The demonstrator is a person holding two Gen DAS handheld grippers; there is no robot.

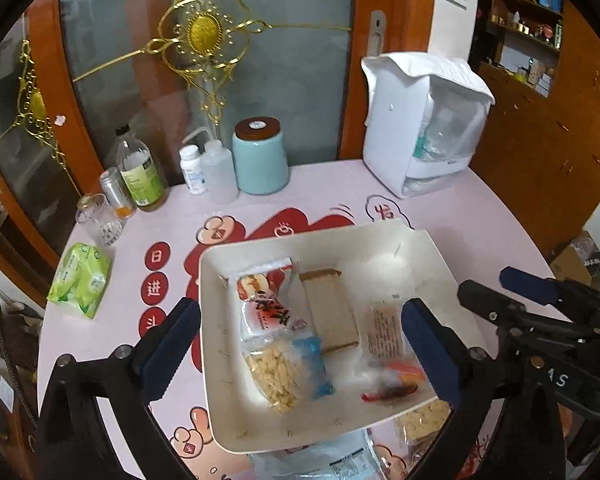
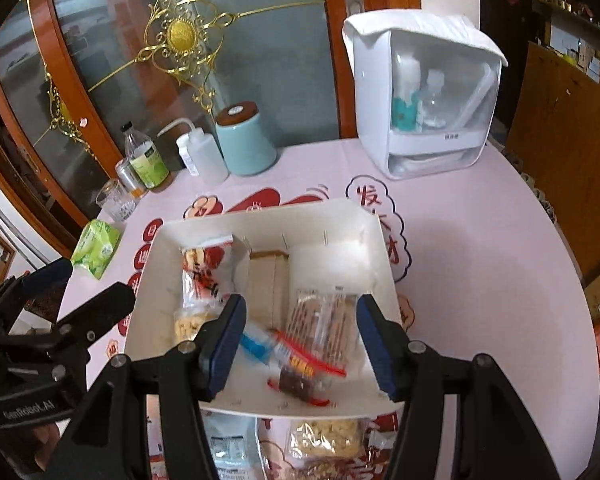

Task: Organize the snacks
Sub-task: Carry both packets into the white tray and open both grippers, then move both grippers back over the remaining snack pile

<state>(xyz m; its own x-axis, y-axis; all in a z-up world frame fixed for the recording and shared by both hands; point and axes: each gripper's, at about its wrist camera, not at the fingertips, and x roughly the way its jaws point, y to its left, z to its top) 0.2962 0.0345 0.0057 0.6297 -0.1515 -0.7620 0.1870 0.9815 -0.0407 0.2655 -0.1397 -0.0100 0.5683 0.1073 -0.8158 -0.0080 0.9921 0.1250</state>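
Mid-sorting: both the left gripper (image 1: pixel 300 344) and right gripper (image 2: pixel 300 344) hover with fingers apart over the tray (image 2: pixel 268 222), so next comes fetching a loose peanut packet (image 2: pixel 326 438) from the surface (image 2: pixel 480 280).

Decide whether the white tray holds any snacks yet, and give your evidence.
Partly filled. The white tray holds several packets, among them a peanut packet and a brown bar; its far right corner is bare.

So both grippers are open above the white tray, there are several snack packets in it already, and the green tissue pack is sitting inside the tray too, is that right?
Not quite. The green tissue pack lies on the table left of the white tray, not inside it, as the left wrist view shows. The rest holds: left gripper and right gripper open, snack packets inside.
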